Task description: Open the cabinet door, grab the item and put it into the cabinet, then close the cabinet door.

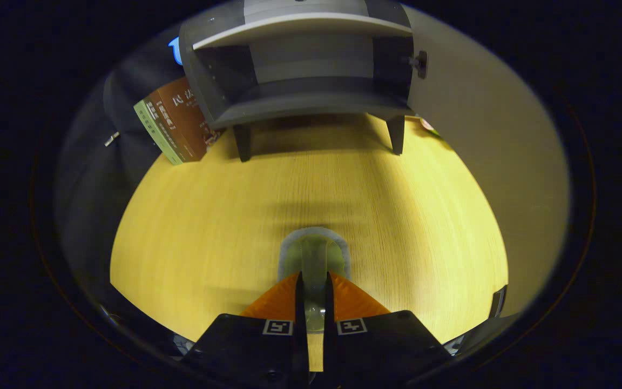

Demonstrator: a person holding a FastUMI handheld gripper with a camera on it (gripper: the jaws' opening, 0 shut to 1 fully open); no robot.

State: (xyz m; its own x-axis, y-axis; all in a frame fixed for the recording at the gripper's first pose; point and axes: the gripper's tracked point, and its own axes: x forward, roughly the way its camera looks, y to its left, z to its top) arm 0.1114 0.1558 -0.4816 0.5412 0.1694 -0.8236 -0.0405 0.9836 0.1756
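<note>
The gripper (314, 281) is sitting at six o'clock, its two fingers drawn narrow and pressing from either side on a thin, clear, pale green glass-like cup (314, 254) whose rounded rim is showing just ahead of the fingertips. The cup is sitting upright between the fingers, above the yellow wood-grain tabletop (208, 227); whether its base is touching the wood cannot be told.

Straight ahead at twelve o'clock, well beyond the fingers, a small dark grey wooden cabinet (300, 102) on short legs is standing on the table. Its door (484, 124) is hanging wide open toward two o'clock, showing a pale inner face, with a small dark knob (421, 64) at its edge. The compartment inside is lying dark beneath a light shelf edge.

At ten o'clock, just beside the cabinet's left leg, a brown book with a green spine strip (173, 124) is leaning tilted at the table's far edge. A tiny scrap of something colourful is peeking out at one o'clock, too small to tell.
</note>
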